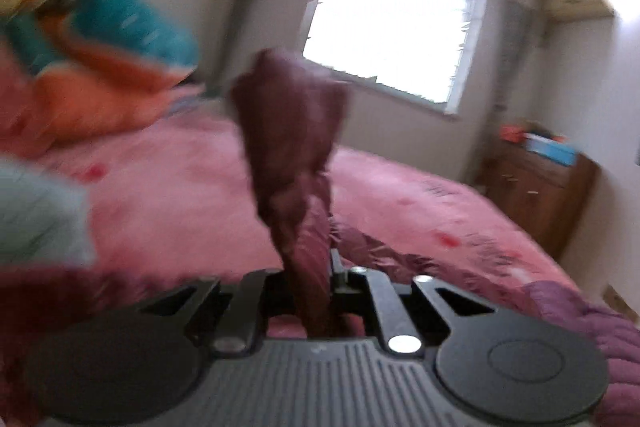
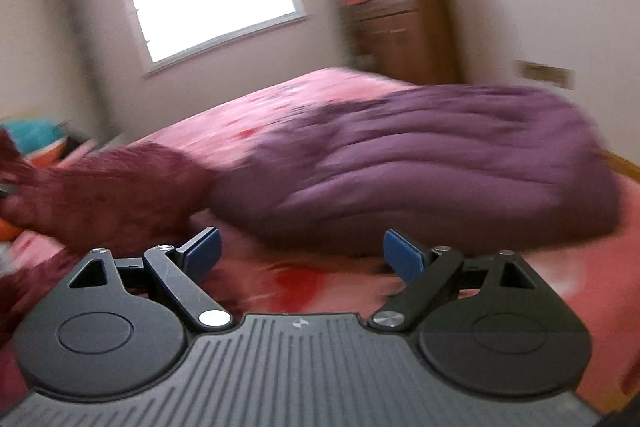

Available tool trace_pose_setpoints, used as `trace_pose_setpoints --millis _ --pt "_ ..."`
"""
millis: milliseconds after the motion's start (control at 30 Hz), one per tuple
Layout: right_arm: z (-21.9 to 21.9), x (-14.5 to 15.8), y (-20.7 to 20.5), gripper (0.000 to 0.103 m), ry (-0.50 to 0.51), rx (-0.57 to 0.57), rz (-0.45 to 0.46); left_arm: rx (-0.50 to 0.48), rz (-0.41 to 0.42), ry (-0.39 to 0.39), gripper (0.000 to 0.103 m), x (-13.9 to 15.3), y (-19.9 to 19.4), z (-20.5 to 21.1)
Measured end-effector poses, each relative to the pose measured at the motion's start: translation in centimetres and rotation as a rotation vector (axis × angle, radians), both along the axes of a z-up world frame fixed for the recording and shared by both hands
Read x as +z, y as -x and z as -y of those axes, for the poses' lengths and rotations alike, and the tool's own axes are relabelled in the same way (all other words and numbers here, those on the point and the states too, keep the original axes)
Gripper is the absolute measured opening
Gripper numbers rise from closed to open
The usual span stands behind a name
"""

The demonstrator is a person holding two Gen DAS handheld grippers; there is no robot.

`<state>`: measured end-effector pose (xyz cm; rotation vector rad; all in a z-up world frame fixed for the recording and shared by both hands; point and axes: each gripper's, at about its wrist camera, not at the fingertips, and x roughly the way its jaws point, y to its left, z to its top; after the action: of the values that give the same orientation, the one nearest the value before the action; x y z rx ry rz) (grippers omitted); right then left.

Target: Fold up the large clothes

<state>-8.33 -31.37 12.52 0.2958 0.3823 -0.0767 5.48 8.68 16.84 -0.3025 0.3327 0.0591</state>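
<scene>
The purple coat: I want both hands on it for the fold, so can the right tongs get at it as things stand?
Probably yes. The right tongs are open and point at the purple coat lying on the bed, with only bare bedspread between them. The left tongs grip its maroon end off to the side.

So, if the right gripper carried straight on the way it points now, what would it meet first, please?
Most likely the purple padded coat lying on the pink bedspread. The right gripper is open and empty, aimed at its near edge; blur makes depth uncertain.
</scene>
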Motion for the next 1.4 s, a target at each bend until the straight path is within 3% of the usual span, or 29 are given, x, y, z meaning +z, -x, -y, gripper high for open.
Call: trace_pose_setpoints --millis 200,367,500,600,733,800,1000,1133,1400 --pt "-8.6 -0.4 -4.3 0.103 0.061 0.31 -0.034 0.06 -0.081 0.046 0.007 -5.0 0.3 -4.5" --pt "-14.1 -1.7 -7.6 0.103 0.123 0.435 -0.089 0.001 -0.087 0.076 0.007 -7.1 -0.1 -4.3" --pt "-17.2 -1.3 -9.4 0.103 0.237 0.388 -0.044 -0.053 -0.058 0.083 0.007 -7.5 -0.2 -4.7" --pt "-19.0 -0.7 -11.3 0.103 0.214 0.355 -0.028 -0.09 -0.044 0.09 0.007 -8.0 -1.1 -4.2" --pt "-20.1 -0.7 -13.3 0.103 0.152 0.444 -0.027 -0.138 -0.043 0.098 0.007 -8.6 -2.1 -3.9" --pt "-20.6 -1.2 -14.6 0.103 0.161 0.463 -0.063 -0.146 -0.064 0.106 0.007 -9.2 -2.4 -3.9" --pt "-19.7 -3.2 -17.6 0.103 0.284 0.304 -0.162 -0.183 -0.138 0.103 0.011 -10.6 -3.2 -3.0" --pt "-20.0 -4.6 -17.9 0.103 0.336 0.276 -0.19 -0.192 -0.162 0.076 0.013 -10.9 -3.5 -2.5" --pt "-21.3 -5.7 -19.1 0.103 0.358 0.229 -0.194 -0.185 -0.101 0.003 0.018 -9.9 -4.3 -2.6"
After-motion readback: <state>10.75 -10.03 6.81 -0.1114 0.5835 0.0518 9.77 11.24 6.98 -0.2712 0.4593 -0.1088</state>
